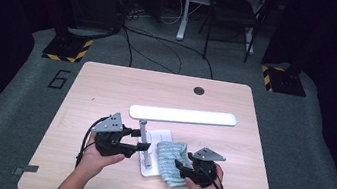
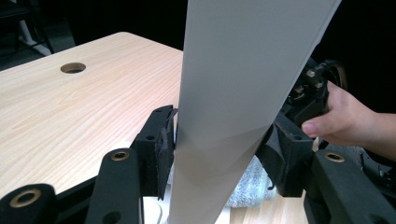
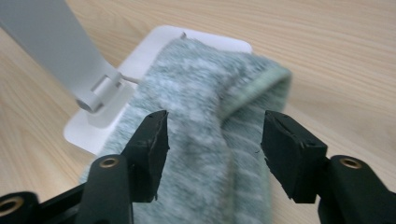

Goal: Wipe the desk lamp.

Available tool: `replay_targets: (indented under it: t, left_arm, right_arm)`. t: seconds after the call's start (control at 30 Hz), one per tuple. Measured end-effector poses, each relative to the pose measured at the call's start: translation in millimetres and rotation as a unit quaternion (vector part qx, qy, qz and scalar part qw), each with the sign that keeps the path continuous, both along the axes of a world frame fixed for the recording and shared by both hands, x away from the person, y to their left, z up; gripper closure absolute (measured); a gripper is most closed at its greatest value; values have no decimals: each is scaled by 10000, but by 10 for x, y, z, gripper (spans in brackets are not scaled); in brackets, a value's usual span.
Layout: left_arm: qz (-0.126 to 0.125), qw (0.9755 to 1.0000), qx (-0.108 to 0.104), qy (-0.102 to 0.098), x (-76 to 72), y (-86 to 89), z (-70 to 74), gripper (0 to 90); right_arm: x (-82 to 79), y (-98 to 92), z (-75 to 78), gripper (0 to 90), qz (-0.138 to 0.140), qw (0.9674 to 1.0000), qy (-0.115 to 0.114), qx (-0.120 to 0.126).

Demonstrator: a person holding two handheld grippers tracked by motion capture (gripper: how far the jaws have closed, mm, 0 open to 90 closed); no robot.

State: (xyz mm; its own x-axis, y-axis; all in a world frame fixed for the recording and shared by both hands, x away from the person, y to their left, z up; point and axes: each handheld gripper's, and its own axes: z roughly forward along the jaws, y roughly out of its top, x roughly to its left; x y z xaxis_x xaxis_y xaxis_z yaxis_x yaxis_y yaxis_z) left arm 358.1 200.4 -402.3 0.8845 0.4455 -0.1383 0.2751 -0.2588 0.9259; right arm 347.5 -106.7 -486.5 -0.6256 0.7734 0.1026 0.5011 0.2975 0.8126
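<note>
A white desk lamp stands on the wooden table [image 1: 106, 90], with its long head [image 1: 183, 116] lying level above its flat base [image 1: 165, 135]. My left gripper [image 1: 143, 140] is shut on the lamp's grey stem [image 2: 233, 93], one pad pressed to each side. A grey-green striped cloth [image 1: 171, 161] lies bunched over the base's right half and onto the table. My right gripper [image 3: 212, 135] hovers open just over the cloth [image 3: 201, 112], with the fabric between its jaws and a gap at each pad. In the right gripper view the stem's hinge [image 3: 95, 91] meets the base [image 3: 93, 128].
A round cable hole [image 1: 199, 90] sits near the table's far edge. The near edge runs just below both hands. Beyond the table are a chair [image 1: 234, 13], a white post and loose cables on the grey floor.
</note>
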Motion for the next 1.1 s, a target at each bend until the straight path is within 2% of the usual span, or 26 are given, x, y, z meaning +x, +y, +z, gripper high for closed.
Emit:
replay_targets:
  t: [0.13, 0.17, 0.2, 0.3, 0.33, 0.37, 0.43, 0.6, 0.67, 0.7, 0.8, 0.93, 1.0, 1.03, 1.1]
  left_arm:
    - [-5, 10000, 54, -30, -1, 4, 10, 484]
    - [8, 10000, 83, -44, -2, 7, 17, 482]
    - [8, 10000, 83, -44, -2, 7, 17, 481]
    - [33, 10000, 67, -34, -12, 11, 30, 477]
    - [27, 10000, 75, -43, -11, 19, 36, 474]
    - [34, 10000, 65, -47, -13, 21, 38, 468]
    - [20, 9999, 100, -76, -10, 31, 47, 463]
    - [21, 9999, 65, -83, -14, 33, 55, 445]
    - [49, 9999, 19, -90, -22, 42, 66, 444]
    - [85, 9999, -2, -86, -27, 45, 70, 443]
    - [58, 9999, 28, -105, -29, 48, 81, 451]
    - [26, 9999, 23, -98, -30, 43, 76, 500]
    - [16, 9999, 37, -116, -20, 52, 72, 502]
    - [16, 9999, 37, -116, -20, 52, 72, 503]
    - [33, 9999, 43, -132, -24, 53, 71, 505]
  right_arm:
    - [8, 77, -7, 362, 65, 10000, -56, 9]
    - [23, 137, -37, 354, 100, 9999, 40, -55]
    - [23, 137, -37, 354, 100, 9999, 40, -55]
    - [74, 189, -135, 342, 77, 9994, 101, -308]
    - [89, 194, -162, 337, 42, 9995, 149, -260]
    - [118, 178, -213, 328, 46, 9993, 343, -144]
    - [146, 146, -248, 344, 74, 9988, 472, 53]
    - [158, 134, -295, 357, 120, 9982, 560, 184]
    - [156, 140, -297, 390, 141, 9977, 624, 233]
    - [142, 154, -293, 425, 172, 9979, 586, 223]
    - [123, 169, -286, 457, 188, 9982, 537, 184]
    - [100, 200, -274, 506, 211, 9986, 464, 116]
    - [84, 213, -253, 569, 304, 9988, 392, -20]
    - [84, 213, -253, 569, 304, 9988, 392, -20]
    - [59, 249, -236, 643, 332, 9991, 248, -119]
